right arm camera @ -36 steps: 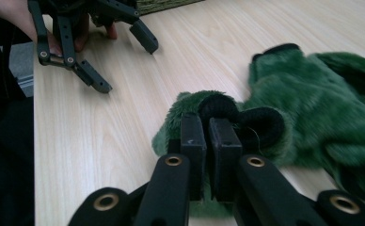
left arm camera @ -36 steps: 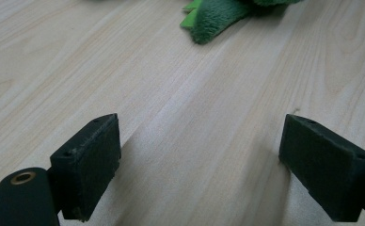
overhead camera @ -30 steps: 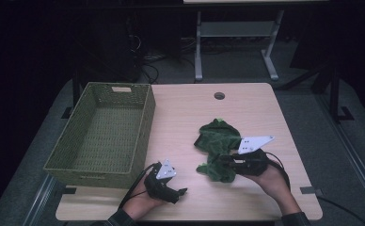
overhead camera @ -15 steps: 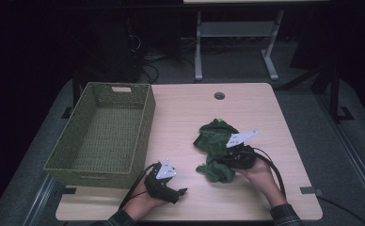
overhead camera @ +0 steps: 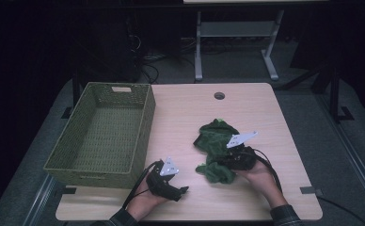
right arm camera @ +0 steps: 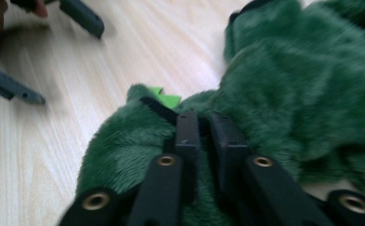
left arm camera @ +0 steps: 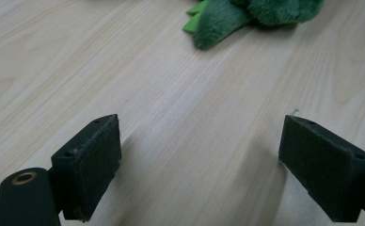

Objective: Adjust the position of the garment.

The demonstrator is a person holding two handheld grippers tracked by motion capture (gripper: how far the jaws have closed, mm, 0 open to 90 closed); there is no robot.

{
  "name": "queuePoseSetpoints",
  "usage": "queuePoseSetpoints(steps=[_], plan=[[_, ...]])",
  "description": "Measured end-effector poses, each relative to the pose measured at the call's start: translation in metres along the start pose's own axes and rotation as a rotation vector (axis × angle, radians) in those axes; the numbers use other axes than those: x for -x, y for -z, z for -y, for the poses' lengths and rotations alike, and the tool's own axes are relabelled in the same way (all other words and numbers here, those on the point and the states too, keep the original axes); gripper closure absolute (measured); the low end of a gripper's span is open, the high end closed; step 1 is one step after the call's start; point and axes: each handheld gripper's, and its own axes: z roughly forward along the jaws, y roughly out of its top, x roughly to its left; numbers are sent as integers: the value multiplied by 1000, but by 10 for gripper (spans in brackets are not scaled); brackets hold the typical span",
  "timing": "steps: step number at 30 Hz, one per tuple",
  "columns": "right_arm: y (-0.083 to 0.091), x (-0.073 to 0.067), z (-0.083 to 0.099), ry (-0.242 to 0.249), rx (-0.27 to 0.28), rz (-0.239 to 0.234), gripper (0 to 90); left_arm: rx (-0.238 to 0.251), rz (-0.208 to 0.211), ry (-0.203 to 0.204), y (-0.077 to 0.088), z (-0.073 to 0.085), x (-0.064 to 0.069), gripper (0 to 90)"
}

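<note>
A dark green plush toy (overhead camera: pixel 214 146) lies crumpled on the wooden table (overhead camera: pixel 185 113), right of centre. My right gripper (overhead camera: pixel 222 162) is pressed into the toy's near side, its jaws shut on a fold of the green fur (right arm camera: pixel 204 141). A bright green tab (right arm camera: pixel 164 97) sticks out of the plush just ahead of the jaws. My left gripper (overhead camera: pixel 183 190) rests low near the table's front edge, left of the toy, open with bare wood between its pads (left arm camera: pixel 89 165). The toy's near tip (left arm camera: pixel 213 21) lies well ahead of it.
A green woven basket (overhead camera: pixel 103 132) stands on the left half of the table, close to my left gripper. A round cable hole (overhead camera: pixel 219 95) sits at the back of the tabletop. Table legs and cables are on the dark floor behind.
My right gripper has slid left and slightly back along the toy, bunching the plush under it. The left gripper has stayed where it was.
</note>
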Motion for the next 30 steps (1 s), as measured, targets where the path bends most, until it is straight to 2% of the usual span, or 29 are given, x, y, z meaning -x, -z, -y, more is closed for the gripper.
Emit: queuePoseSetpoints(steps=[6,8,11,15,17,19,21,30], plan=[[14,3,-4,-14,30,23,688,33,15,-11,1,-13,-1,133],[20,5,-6,-26,51,25,657,34,18,-30,0,-24,-6,133],[26,8,-7,-29,72,44,637,46,24,-25,0,-31,-9,138],[31,12,-6,-54,95,49,631,69,38,-17,-1,-45,-14,139],[35,17,-7,-51,93,71,616,84,33,-22,-2,-56,-18,142],[37,19,-9,-56,98,79,616,88,35,-20,-3,-60,-20,142],[43,25,-12,-60,120,96,618,98,39,-12,-3,-68,-22,143],[53,44,-24,-85,118,137,617,125,21,-12,-15,-104,-37,159]])
